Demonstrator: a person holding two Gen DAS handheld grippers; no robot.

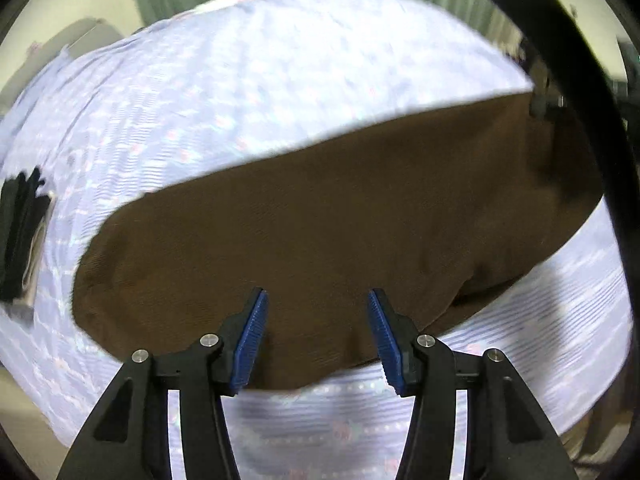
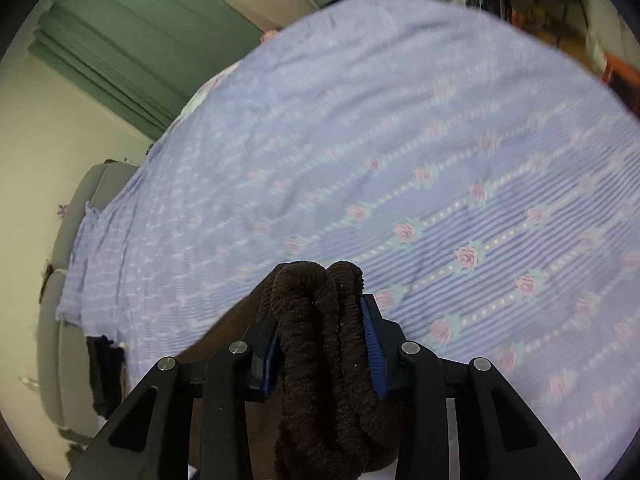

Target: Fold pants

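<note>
Brown pants (image 1: 320,208) lie flat across a blue flowered bedsheet (image 1: 248,80) in the left wrist view. My left gripper (image 1: 318,300) is open and empty, its blue pads (image 1: 252,336) just above the pants' near edge. My right gripper (image 2: 322,332) is shut on a bunched, ribbed end of the brown pants (image 2: 320,344), held above the sheet (image 2: 400,140). The right gripper also shows at the pants' far right end in the left wrist view (image 1: 540,104).
A black folded garment (image 1: 20,236) lies at the bed's left edge, also seen in the right wrist view (image 2: 104,368). Green curtains (image 2: 132,40) and a pale wall stand behind the bed. A grey headboard or cushion (image 2: 68,280) lines the left side.
</note>
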